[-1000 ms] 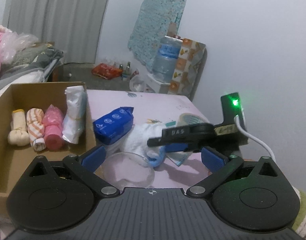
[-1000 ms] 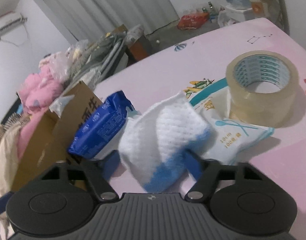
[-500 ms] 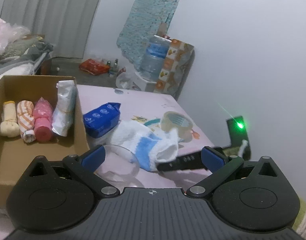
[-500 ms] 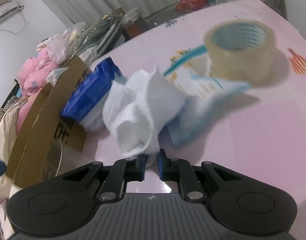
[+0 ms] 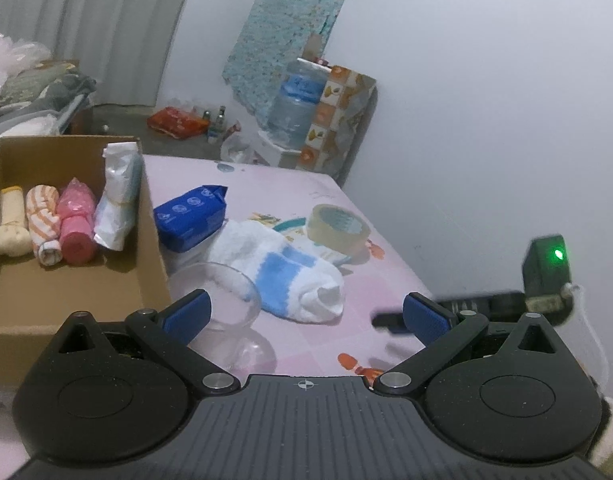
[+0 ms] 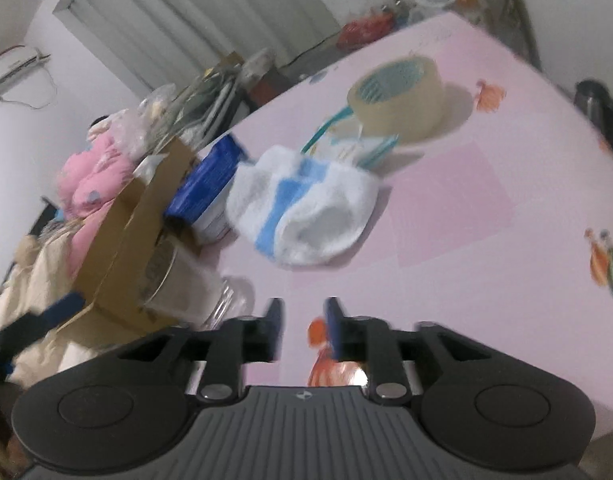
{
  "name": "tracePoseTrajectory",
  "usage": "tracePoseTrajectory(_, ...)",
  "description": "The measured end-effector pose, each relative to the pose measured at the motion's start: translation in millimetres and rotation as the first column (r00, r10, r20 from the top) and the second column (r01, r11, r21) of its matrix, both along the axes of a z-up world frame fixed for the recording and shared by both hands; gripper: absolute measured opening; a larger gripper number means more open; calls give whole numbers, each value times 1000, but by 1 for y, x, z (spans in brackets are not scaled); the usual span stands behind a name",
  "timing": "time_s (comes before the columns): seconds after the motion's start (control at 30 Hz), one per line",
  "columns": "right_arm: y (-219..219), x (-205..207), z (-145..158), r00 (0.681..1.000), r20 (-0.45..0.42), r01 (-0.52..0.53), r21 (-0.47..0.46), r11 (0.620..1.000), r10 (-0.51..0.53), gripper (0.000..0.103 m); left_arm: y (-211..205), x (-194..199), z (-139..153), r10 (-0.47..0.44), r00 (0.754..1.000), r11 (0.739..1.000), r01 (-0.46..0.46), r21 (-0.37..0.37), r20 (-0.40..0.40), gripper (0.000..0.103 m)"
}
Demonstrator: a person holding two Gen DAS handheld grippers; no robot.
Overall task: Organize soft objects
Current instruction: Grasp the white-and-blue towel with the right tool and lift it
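My right gripper (image 6: 304, 330), narrowly parted and empty, sits nearer the crumpled white-and-blue terry sock (image 6: 302, 210) lying just ahead; the left gripper (image 5: 306, 314) gapes empty.

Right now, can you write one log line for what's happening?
left hand-held gripper: open, empty | right hand-held gripper: part open, empty | white-and-blue sock: on table, not held | box: four soft rolls inside

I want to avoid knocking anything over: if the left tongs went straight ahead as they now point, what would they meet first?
Probably the clear glass, just inside the left tongs' left finger, with the white and blue sock right behind it. Depth is hard to judge.
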State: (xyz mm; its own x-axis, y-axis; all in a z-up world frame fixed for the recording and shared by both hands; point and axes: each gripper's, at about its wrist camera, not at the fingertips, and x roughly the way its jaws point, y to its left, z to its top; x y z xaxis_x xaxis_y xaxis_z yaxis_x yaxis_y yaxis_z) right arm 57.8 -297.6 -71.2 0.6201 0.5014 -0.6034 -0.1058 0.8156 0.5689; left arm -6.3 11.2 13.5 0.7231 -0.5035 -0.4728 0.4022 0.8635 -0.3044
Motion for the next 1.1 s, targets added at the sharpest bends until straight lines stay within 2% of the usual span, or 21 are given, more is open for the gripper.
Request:
tracePoseTrajectory(0.03, 4, 7, 2, 1000, 25, 3, -16, 1000, -2, 66, 1, 0, 0, 5, 1000, 1000, -5, 1, 0, 103)
tracePoseTrajectory(0.1, 10, 22, 1, 997, 76, 24, -37, 999, -21, 67, 2, -1, -2, 15, 1000, 1000, -15, 3, -5, 103)
tracePoseTrajectory(0.23, 31, 68, -8, 994, 105, 61, -159, 985, -44, 67, 6, -1, -6, 52, 998, 998, -51, 32, -21, 103)
tracePoseTrajectory(0.3, 41, 84, -14, 994, 103, 41, -197, 980, -21, 65, 9, -2, -7, 75, 997, 996, -74, 47, -15, 103)
tracePoseTrajectory(0.33, 47, 88, -19, 995, 99, 26, -222, 975, -4, 57, 12, -3, -7, 88, 996, 995, -87, 50, -8, 103)
tracePoseTrajectory(0.37, 51, 90, -23, 996, 90, 13, -246, 969, 9, 46, 15, -4, -7, 100, 995, 994, -100, 51, -1, 103)
tracePoseTrajectory(0.43, 58, 85, -25, 993, 115, 7, -305, 952, 30, 39, 19, -4, -6, 118, 993, 992, -118, 46, 9, 103)
tracePoseTrajectory(0.47, 57, 81, -25, 994, 101, -9, -295, 956, 40, 32, 21, -4, -6, 122, 992, 992, -122, 43, 12, 103)
tracePoseTrajectory(0.5, 54, 77, -26, 996, 78, -26, -270, 962, 49, 30, 22, -4, -5, 123, 992, 992, -123, 40, 13, 103)
tracePoseTrajectory(0.63, 36, 38, -27, 998, 49, -35, -240, 970, 49, 30, 15, 1, -7, 94, 996, 995, -94, 36, 2, 103)
tracePoseTrajectory(0.73, 19, 1, -29, 999, 31, -25, -204, 979, 32, 30, -1, 2, -10, 55, 998, 996, -55, 73, 4, 102)
tracePoseTrajectory(0.9, -17, -57, -26, 1000, 8, 18, -66, 998, -17, 30, -33, 0, -17, -40, 999, 990, 41, 136, -6, 98)
tracePoseTrajectory(1.0, -32, -80, -22, 999, 20, 46, 12, 999, -47, 30, -53, -1, -25, -80, 997, 975, 82, 207, -17, 91)
tracePoseTrajectory(1.1, -42, -87, -18, 998, 28, 56, 88, 995, -58, 30, -75, 3, -39, -113, 992, 951, 124, 285, -54, 77)
